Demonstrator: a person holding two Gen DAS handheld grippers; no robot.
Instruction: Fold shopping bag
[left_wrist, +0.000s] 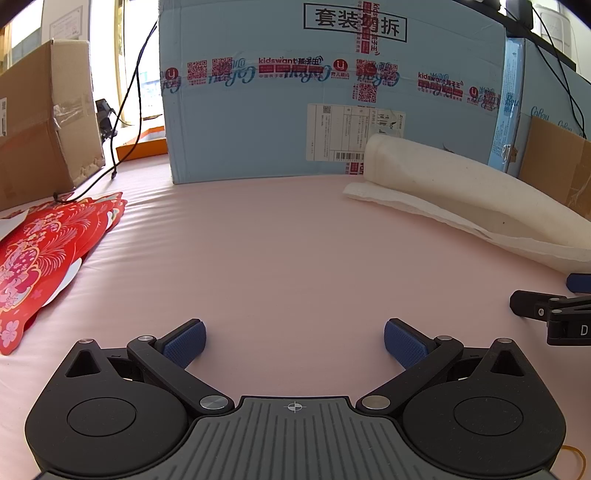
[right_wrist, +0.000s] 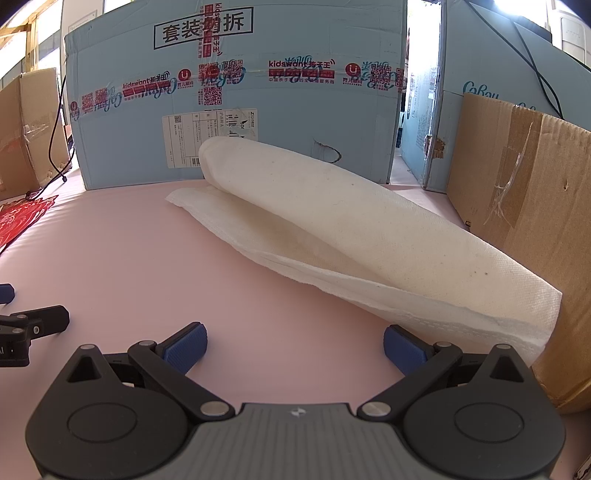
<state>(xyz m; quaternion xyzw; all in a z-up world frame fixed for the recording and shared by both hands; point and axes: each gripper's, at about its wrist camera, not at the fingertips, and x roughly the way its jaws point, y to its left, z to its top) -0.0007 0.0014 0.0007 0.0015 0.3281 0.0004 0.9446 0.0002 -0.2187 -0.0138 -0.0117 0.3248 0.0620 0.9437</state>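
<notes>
While both my left tongs (left_wrist: 294, 343) and my right tongs (right_wrist: 294, 345) hover wide apart with nothing between their blue pads, the white shopping bag (right_wrist: 354, 229) lies folded over on the pink table (right_wrist: 122, 251), ahead and to the right of the right tongs. Its near end runs just beside the brown carton (right_wrist: 532, 206), where I cannot tell whether they touch, and the left tongs' view cuts that end off. Red printed sheets (left_wrist: 40, 254) lie left of the left tongs, partly out of frame.

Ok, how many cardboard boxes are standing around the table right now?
4 visible. A big blue box at the back, a second blue box to its right, a brown box against the bag's right side, and a brown box far left. More may sit out of view.
</notes>
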